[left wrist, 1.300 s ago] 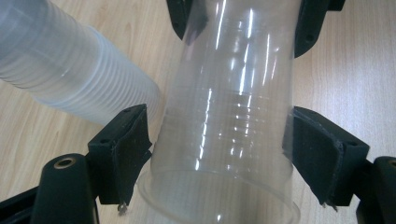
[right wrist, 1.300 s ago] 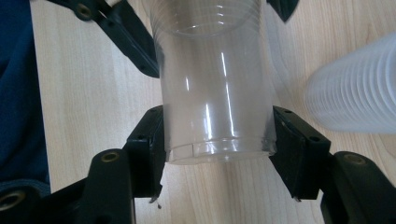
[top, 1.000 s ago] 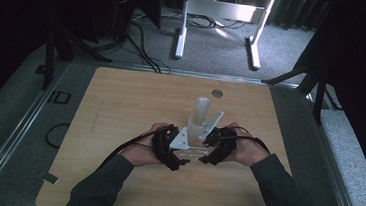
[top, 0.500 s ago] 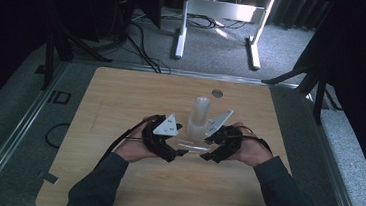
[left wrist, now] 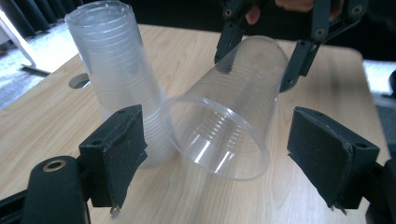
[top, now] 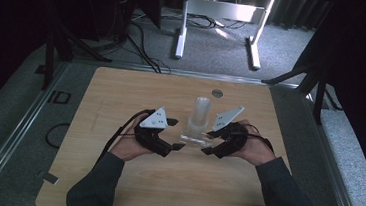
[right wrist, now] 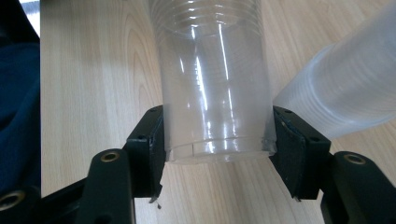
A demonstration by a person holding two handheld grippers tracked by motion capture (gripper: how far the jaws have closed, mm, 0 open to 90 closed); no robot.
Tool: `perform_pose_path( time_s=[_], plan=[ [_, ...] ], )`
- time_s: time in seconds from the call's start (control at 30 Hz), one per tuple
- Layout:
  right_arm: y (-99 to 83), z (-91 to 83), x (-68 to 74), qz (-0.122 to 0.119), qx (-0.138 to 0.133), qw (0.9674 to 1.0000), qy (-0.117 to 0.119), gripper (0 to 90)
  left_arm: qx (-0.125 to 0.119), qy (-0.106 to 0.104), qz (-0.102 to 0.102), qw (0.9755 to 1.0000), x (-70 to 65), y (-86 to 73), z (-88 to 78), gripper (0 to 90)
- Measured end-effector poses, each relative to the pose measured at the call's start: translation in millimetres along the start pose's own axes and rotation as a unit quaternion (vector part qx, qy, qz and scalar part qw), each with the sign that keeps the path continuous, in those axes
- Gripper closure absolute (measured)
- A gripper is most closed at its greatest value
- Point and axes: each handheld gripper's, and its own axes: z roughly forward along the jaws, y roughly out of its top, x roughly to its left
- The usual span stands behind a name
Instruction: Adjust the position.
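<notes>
A pale wooden desk point(top: 121, 102) fills the scene, with a small round hole point(top: 217, 93) near its far edge and a person's two forearms reaching in from the near side. Near the middle stands a stack of clear plastic cups point(top: 201, 112), and just in front of it a single clear cup point(left wrist: 229, 126) lies tilted on its side. The right gripper point(top: 212, 148) pinches that cup's base between its jaws, while the left gripper point(top: 173, 145), jaws spread, faces the cup's open mouth without touching it.
</notes>
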Motion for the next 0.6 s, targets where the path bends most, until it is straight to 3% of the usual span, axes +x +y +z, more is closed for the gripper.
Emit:
perform_pose_path(
  time_s=[0.07,0.1,0.6],
  plan=[
    [0.0,0.0,0.0,0.0,0.0,1.0,0.0,41.3,-0.006,-0.003,-0.007,0.9999,1.3,-1.3,-0.4,19.2],
    [-0.2,-1.1,-0.6,0.001,-0.007,1.0,-0.001,41.2,-0.018,-0.001,-0.022,0.9996,5.0,-5.1,-3.0,19.2],
    [-6.7,-8.9,-3.5,0.013,-0.039,0.9991,-0.007,41.3,-0.029,0.0,-0.039,0.9988,10.1,-10.9,-8.3,19.5]
  ],
)
